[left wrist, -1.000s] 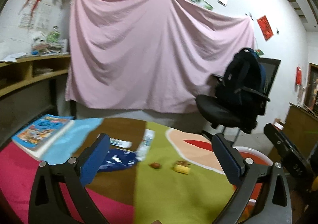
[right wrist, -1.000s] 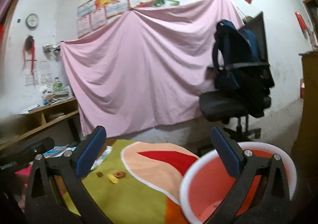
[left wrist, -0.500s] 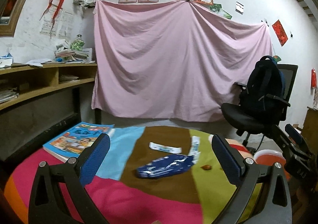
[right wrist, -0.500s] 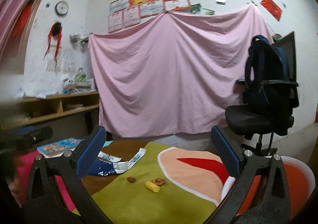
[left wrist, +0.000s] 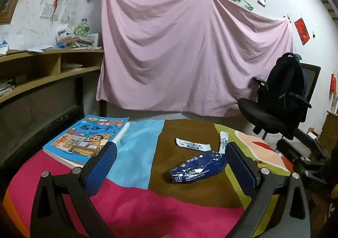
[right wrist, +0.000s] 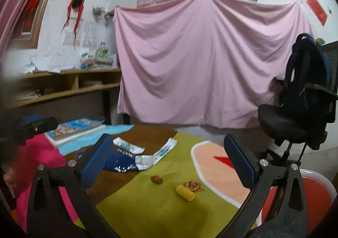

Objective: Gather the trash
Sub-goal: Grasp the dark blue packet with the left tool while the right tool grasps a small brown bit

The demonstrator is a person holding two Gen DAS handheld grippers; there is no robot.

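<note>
A crumpled blue wrapper (left wrist: 198, 167) lies on the brown patch of the colourful table cloth (left wrist: 135, 208), just ahead of my open, empty left gripper (left wrist: 169, 166). Two white sachets (left wrist: 193, 144) (left wrist: 222, 142) lie behind it. In the right wrist view the blue wrapper (right wrist: 123, 163), both sachets (right wrist: 128, 146) (right wrist: 165, 150), a small red-brown scrap (right wrist: 156, 179), a yellow piece (right wrist: 185, 193) and a brown peel (right wrist: 192, 185) lie on the cloth. My right gripper (right wrist: 169, 166) is open and empty above them. A red bin with a white rim (right wrist: 314, 191) stands at the lower right.
A blue picture book (left wrist: 86, 138) lies on the table's left side. A black office chair with a backpack (left wrist: 278, 98) stands to the right. A pink sheet (left wrist: 186, 56) hangs behind. Wooden shelves (left wrist: 42, 69) run along the left wall. The other gripper (left wrist: 304, 153) shows at right.
Both grippers have swung left across the table. The blue wrapper and book now sit ahead of the left gripper; the red bin has slid to the right edge of the right view.
</note>
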